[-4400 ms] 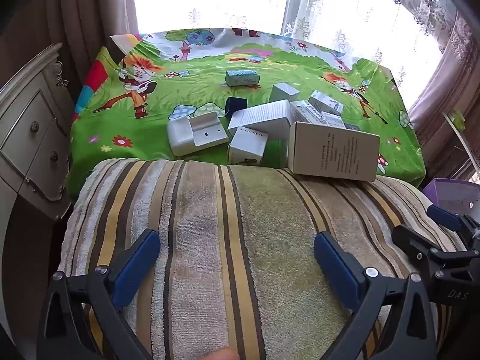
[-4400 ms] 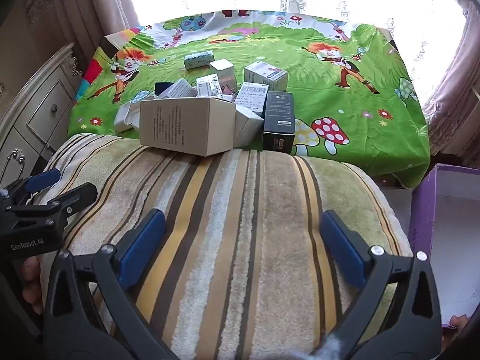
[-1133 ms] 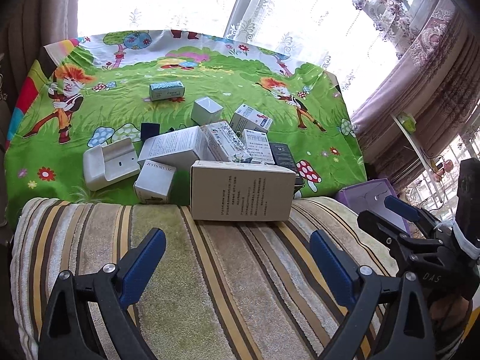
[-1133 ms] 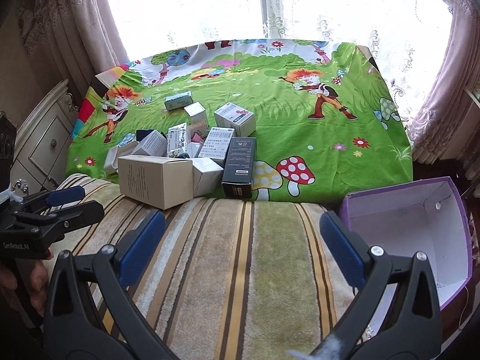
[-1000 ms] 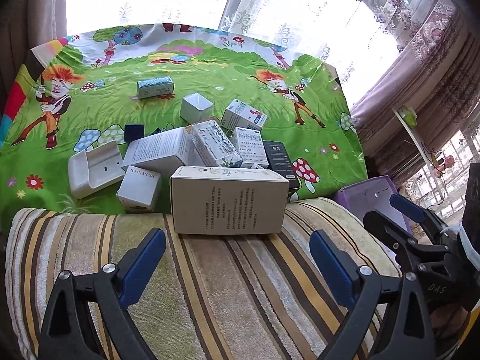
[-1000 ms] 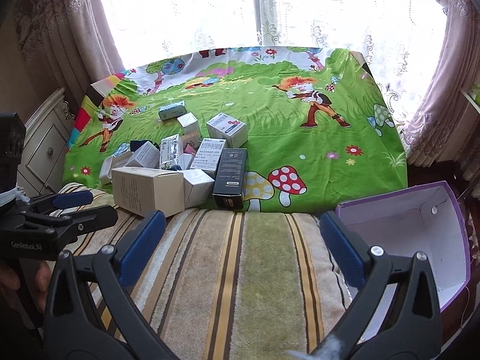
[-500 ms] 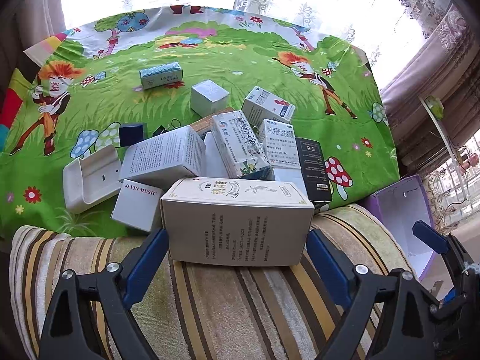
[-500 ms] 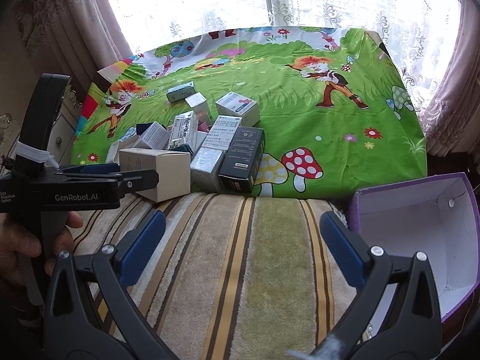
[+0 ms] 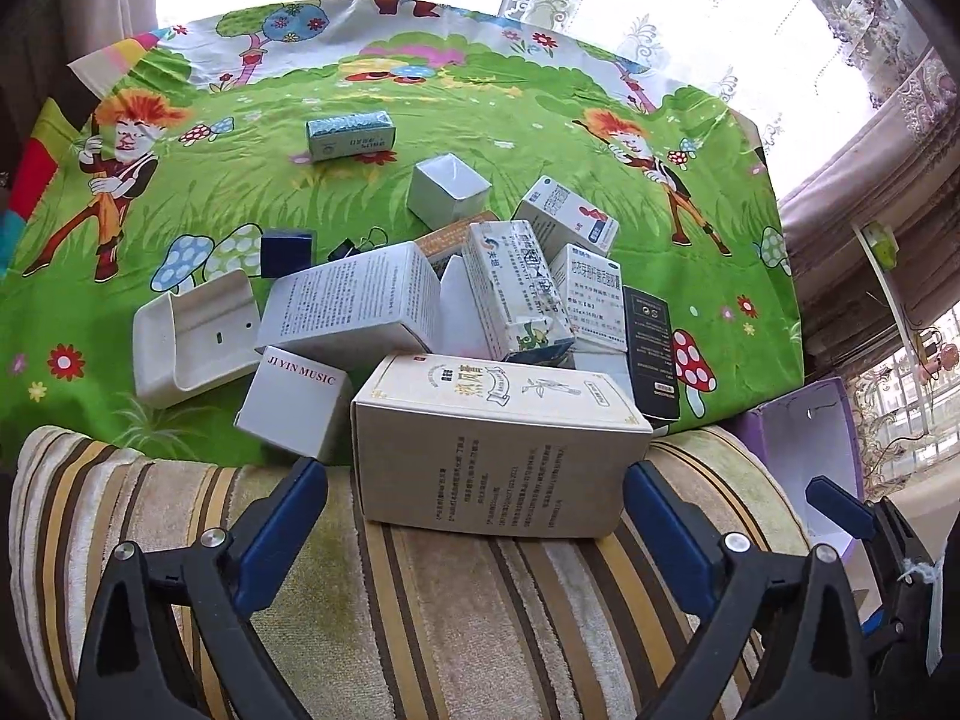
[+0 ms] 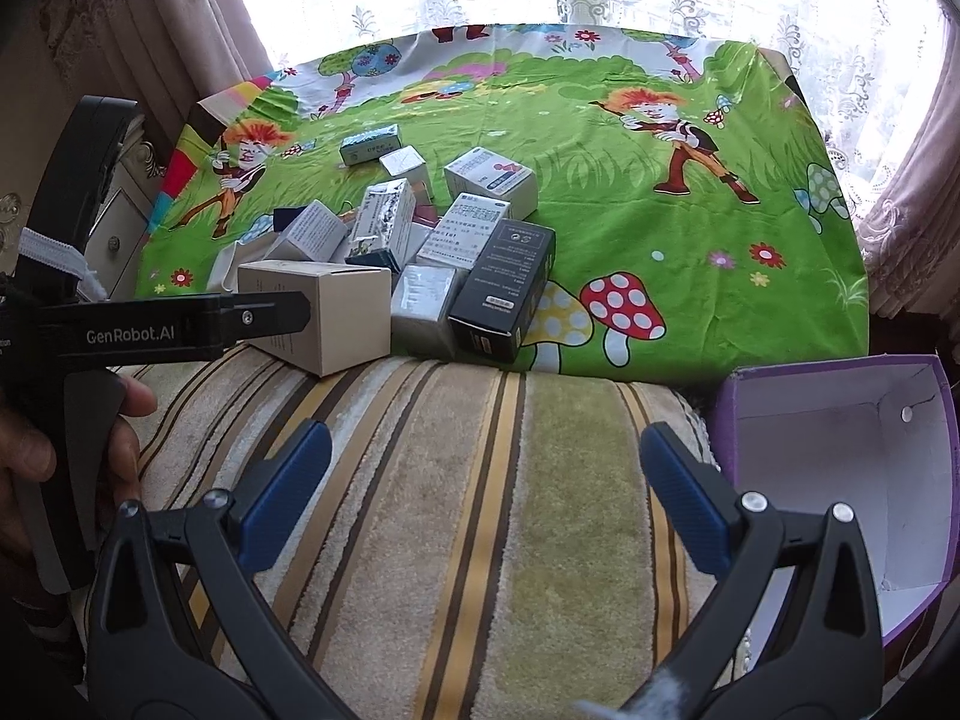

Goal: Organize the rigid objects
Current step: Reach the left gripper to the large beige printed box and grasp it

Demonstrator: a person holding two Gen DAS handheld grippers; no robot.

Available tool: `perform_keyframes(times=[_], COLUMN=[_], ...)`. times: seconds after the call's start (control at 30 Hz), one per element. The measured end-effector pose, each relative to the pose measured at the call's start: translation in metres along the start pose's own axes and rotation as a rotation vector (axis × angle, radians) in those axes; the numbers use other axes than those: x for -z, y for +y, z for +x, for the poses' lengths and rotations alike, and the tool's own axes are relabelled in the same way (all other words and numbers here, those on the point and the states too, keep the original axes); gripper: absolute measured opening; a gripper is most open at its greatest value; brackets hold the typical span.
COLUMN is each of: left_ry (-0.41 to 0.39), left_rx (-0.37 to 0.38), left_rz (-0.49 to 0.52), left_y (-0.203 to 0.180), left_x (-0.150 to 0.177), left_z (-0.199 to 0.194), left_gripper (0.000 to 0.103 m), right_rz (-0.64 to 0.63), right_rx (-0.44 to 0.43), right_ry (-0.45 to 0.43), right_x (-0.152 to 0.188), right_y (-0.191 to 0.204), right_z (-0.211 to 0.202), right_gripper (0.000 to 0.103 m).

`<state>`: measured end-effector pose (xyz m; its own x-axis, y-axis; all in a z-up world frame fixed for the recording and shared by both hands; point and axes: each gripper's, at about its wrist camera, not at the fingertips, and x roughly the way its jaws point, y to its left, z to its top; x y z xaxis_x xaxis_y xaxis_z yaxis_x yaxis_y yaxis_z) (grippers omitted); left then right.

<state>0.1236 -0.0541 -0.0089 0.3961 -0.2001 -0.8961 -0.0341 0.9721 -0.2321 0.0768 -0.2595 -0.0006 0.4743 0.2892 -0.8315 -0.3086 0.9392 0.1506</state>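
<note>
Leftmost, the left gripper point(image 9: 474, 516) hangs over the striped towel point(image 9: 480, 612), its jaws opening either side of a large beige cardboard box point(image 9: 498, 450) without touching it. Behind that box, small white and black cartons point(image 9: 522, 294) lie heaped on the green cartoon-print surface point(image 9: 540, 120). Further right, the right gripper point(image 10: 480, 480) holds its jaws spread, empty, beside an open purple box point(image 10: 840, 456).
</note>
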Motion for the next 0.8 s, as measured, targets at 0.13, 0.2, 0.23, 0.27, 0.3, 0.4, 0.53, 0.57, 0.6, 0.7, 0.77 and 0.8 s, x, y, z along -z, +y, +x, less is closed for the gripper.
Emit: perform_keyframes(times=[0.13, 0.2, 0.23, 0.27, 0.3, 0.4, 0.53, 0.57, 0.6, 0.7, 0.77, 0.8], left_ry=[0.019, 0.026, 0.029, 0.033, 0.033, 0.032, 0.051, 0.058, 0.067, 0.05, 0.014, -0.004], left_rx=[-0.002, 0.005, 0.009, 0.017, 0.022, 0.002, -0.004, -0.003, -0.002, 0.011, 0.035, 0.05], left_rz=[0.014, 0.014, 0.014, 0.012, 0.009, 0.018, 0.019, 0.022, 0.019, 0.003, -0.017, -0.034], left_y=[-0.005, -0.006, -0.006, -0.007, -0.007, -0.009, -0.009, -0.009, -0.008, -0.003, 0.002, 0.006], left_x=[-0.003, -0.005, -0.006, -0.006, -0.006, -0.009, -0.014, -0.014, -0.014, -0.013, -0.011, -0.009], left_z=[0.006, 0.007, 0.007, 0.007, 0.006, 0.008, 0.019, 0.023, 0.026, 0.023, 0.013, 0.008], left_gripper=[0.102, 0.102, 0.102, 0.103, 0.103, 0.103, 0.103, 0.103, 0.102, 0.101, 0.1, 0.1], right_rz=[-0.001, 0.001, 0.002, 0.002, 0.002, 0.0, -0.007, -0.007, -0.007, 0.008, 0.033, 0.046], right_rx=[0.002, 0.003, 0.002, 0.002, 0.001, 0.001, -0.002, -0.005, -0.009, -0.026, -0.036, -0.041], right_ry=[-0.002, -0.003, -0.002, -0.001, 0.001, 0.005, 0.006, 0.008, 0.012, 0.019, 0.025, 0.028], right_x=[0.001, 0.002, 0.002, 0.002, 0.001, 0.001, 0.001, 0.0, 0.0, -0.004, -0.008, -0.011], right_y=[0.001, 0.001, 0.001, 0.0, 0.0, 0.001, 0.002, 0.002, 0.002, -0.001, -0.004, -0.006], right_z=[0.0, 0.0, 0.0, 0.0, 0.001, 0.002, 0.002, 0.003, 0.003, 0.004, 0.006, 0.006], right_gripper=[0.103, 0.103, 0.103, 0.103, 0.103, 0.103, 0.103, 0.103, 0.103, 0.103, 0.103, 0.103])
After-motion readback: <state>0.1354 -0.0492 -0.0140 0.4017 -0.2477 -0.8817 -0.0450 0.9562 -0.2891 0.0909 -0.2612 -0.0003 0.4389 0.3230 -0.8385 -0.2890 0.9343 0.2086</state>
